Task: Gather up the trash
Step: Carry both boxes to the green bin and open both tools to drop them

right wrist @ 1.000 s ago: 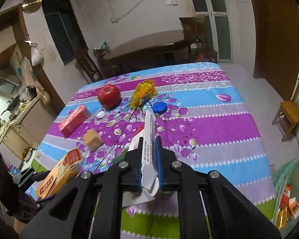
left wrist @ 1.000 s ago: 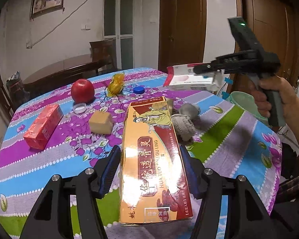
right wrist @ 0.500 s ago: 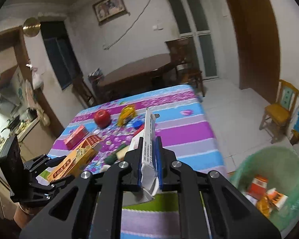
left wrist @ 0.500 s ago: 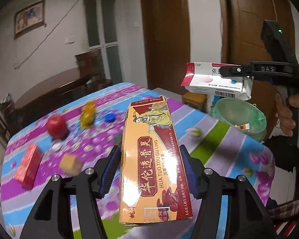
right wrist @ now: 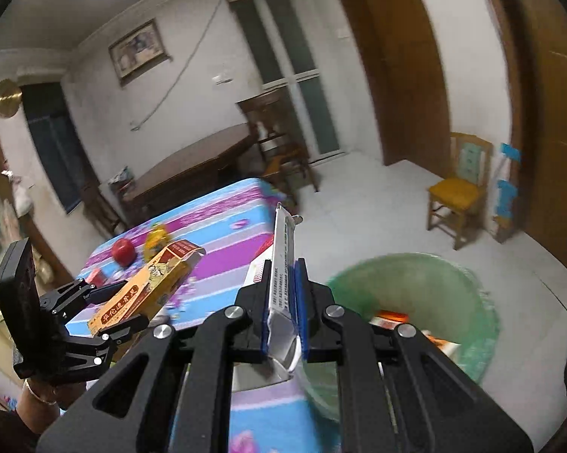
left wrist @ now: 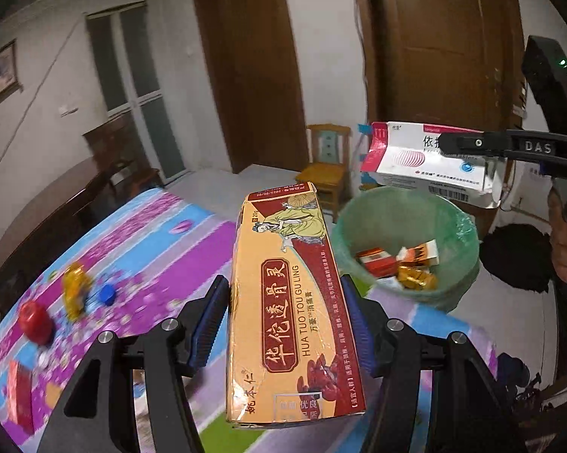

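Observation:
My left gripper (left wrist: pixel 285 317) is shut on a long orange medicine box (left wrist: pixel 291 302) and holds it above the table edge, pointing toward the green-lined trash bin (left wrist: pixel 460 226). It also shows in the right wrist view (right wrist: pixel 143 290). My right gripper (right wrist: pixel 283 294) is shut on a flattened white and pink medicine box (right wrist: pixel 281 264), held in the air above the bin (right wrist: pixel 472 302). In the left wrist view that box (left wrist: pixel 415 158) hangs over the bin's far rim. The bin holds several small cartons and wrappers (left wrist: pixel 400 264).
The table with a flowered striped cloth (left wrist: pixel 162 234) carries a red apple (left wrist: pixel 34 321), a yellow wrapper (left wrist: pixel 74 290), a blue cap (left wrist: pixel 108 294) and a red box (left wrist: pixel 19 396). A yellow wooden chair (left wrist: pixel 326 166) stands behind the bin by the door.
Both grippers have swung right, away from the table's middle toward the bin, each still holding its box. The bin now lies close under the white box.

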A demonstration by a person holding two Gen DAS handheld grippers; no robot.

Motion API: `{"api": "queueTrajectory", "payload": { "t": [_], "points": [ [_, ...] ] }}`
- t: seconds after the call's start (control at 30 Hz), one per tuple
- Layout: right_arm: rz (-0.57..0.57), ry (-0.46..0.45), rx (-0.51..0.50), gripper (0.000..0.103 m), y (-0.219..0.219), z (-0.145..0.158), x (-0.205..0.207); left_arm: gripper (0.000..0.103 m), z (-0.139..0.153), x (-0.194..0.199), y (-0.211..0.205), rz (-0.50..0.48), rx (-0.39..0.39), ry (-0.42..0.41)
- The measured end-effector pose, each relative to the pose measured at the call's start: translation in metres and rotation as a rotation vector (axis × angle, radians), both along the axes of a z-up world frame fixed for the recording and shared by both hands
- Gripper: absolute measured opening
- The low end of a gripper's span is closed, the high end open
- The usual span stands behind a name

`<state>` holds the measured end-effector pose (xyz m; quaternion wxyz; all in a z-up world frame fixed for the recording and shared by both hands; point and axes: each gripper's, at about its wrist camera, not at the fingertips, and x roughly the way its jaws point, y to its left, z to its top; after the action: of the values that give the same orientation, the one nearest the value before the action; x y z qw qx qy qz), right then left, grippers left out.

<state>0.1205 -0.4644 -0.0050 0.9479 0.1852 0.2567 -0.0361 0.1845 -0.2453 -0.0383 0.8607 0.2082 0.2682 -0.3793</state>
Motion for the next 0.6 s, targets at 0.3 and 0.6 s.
{"api": "queueTrajectory", "payload": {
  "t": [0.3, 0.6],
  "points": [
    [-0.147, 0.037, 0.016, 0.010, -0.063, -0.020, -0.029, 0.061, -0.022, -0.007, -0.111, -0.088, 0.047, 0.013],
    [-0.247, 0.109, 0.034, 0.010, -0.100, -0.055, -0.037, 0.061, -0.050, 0.002, -0.184, -0.116, 0.092, 0.013]
  ]
}}
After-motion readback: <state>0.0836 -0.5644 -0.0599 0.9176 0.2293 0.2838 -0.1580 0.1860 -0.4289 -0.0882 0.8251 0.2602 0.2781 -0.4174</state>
